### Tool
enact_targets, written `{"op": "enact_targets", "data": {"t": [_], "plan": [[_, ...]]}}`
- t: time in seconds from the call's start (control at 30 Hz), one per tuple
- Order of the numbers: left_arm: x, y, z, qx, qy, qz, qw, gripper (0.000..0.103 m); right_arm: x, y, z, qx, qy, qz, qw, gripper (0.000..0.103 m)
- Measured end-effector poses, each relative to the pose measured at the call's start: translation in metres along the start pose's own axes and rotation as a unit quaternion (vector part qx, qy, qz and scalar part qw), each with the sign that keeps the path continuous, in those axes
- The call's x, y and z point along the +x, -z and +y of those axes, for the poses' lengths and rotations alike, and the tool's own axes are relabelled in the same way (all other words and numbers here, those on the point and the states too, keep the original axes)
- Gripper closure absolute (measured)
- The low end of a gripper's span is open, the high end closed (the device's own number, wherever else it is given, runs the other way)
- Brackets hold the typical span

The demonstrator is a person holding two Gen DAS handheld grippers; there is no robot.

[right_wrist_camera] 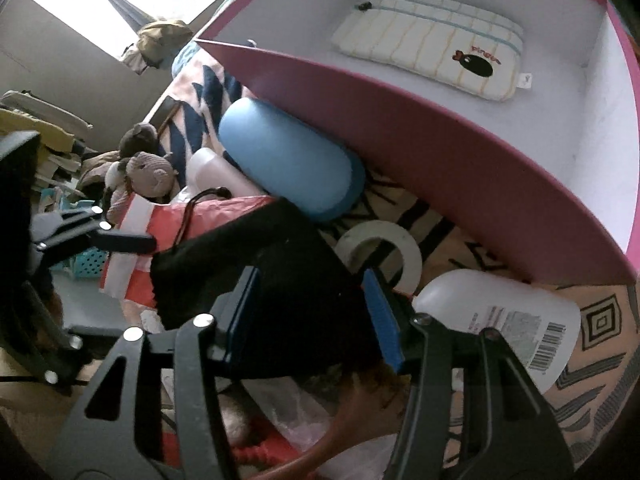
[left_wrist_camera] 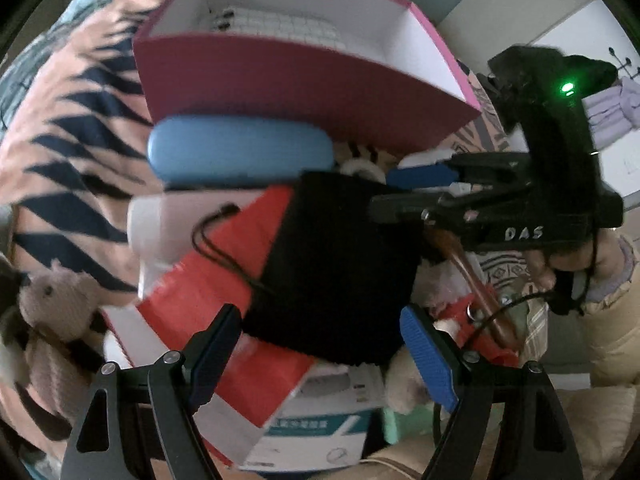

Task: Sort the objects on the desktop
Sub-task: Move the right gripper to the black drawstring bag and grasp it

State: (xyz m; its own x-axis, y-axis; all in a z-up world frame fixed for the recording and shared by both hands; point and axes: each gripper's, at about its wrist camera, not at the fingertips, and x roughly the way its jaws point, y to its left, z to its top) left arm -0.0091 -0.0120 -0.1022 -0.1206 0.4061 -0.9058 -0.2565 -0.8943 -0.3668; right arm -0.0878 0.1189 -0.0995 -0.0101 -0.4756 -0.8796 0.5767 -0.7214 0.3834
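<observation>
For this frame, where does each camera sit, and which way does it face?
Left wrist: on the left gripper, looking steeply down at the black pouch; its open fingers, the right gripper and a hand show.
Right wrist: on the right gripper, looking down at the black pouch between its fingers; the left gripper shows.
Shared: pouch, blue case, pink box.
</observation>
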Motion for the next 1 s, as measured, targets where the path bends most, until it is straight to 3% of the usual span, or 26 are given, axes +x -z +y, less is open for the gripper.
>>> {"op": "enact_targets", "data": {"t": [0.13, 0.27, 0.47, 0.57, 0.7, 0.77, 0.83, 0.9, 1.0], "plan": [[0.005, 0.003, 0.002, -0.011, 0.002, 0.001, 0.9999, 0.022, -0.002, 0.006, 0.008, -0.015, 0.003, 0.004, 1.000, 0.079], [0.002, 0.000, 0.010, -0.032, 0.006, -0.011, 0.9994, 0.040, -0.006, 0.015, 0.014, -0.016, 0.001, -0.001, 1.000, 0.088], [-0.003, -0.008, 0.025, -0.069, 0.032, -0.024, 0.9968, 0.064, -0.024, 0.025, 0.023, 0.002, -0.025, -0.025, 0.999, 0.093], [-0.005, -0.014, 0.023, -0.062, 0.022, -0.031, 0.9973, 0.064, -0.036, 0.030, 0.030, 0.007, -0.060, -0.038, 0.997, 0.096], [-0.012, -0.017, 0.022, -0.049, 0.015, -0.039, 0.9979, 0.060, -0.042, 0.030, 0.044, -0.012, -0.063, -0.045, 0.997, 0.097], [-0.017, -0.015, 0.022, -0.045, 0.014, -0.040, 0.9981, 0.050, -0.044, 0.026, 0.041, -0.018, -0.034, -0.053, 0.998, 0.092], [-0.016, -0.013, 0.021, -0.039, 0.017, -0.032, 0.9986, 0.046, -0.043, 0.018, 0.031, -0.005, -0.018, -0.055, 0.998, 0.053], [-0.012, -0.008, 0.018, -0.029, 0.018, -0.019, 0.9993, 0.046, -0.039, 0.008, 0.022, -0.003, 0.007, -0.057, 0.998, 0.049], [-0.004, -0.001, 0.016, -0.025, 0.017, 0.000, 0.9996, 0.046, -0.020, -0.006, 0.014, -0.007, 0.003, -0.021, 1.000, 0.049]]}}
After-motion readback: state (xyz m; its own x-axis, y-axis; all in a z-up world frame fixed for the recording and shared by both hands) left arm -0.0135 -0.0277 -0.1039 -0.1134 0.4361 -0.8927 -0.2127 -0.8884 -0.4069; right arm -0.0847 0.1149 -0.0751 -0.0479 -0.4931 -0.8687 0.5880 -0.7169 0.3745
